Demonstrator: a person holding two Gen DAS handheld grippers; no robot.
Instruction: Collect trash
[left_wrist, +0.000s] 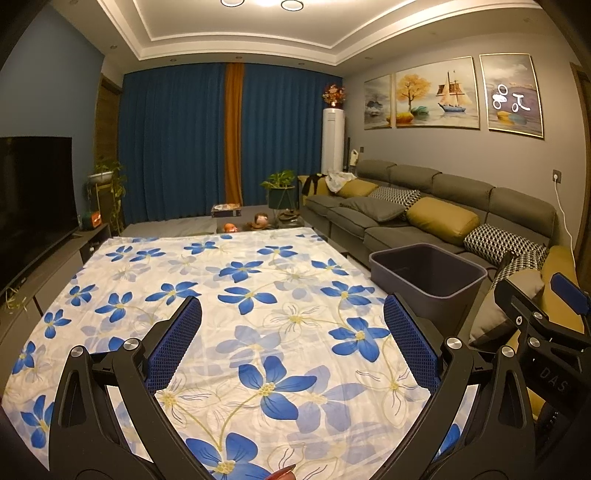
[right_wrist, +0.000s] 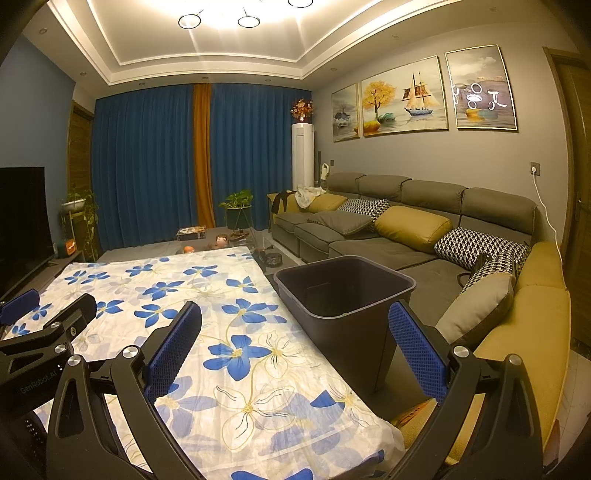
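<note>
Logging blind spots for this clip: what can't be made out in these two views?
- Bin floor: right wrist view, near wall hides most of it; left wrist view shows only dark interior.
- Reddish sliver at the tablecloth edge: left wrist view, cut off by frame bottom.
- Small floor items beyond the table: too small to identify.

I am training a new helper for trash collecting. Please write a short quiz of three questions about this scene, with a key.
1. True or false: both claws are open.
2. Where does the grey bin stand: A) on the sofa, B) beside the table's right edge, C) under the TV?
3. What pattern covers the tablecloth?

Key: 1. True: left claw and right claw are both empty. 2. B. 3. Blue flowers.
</note>
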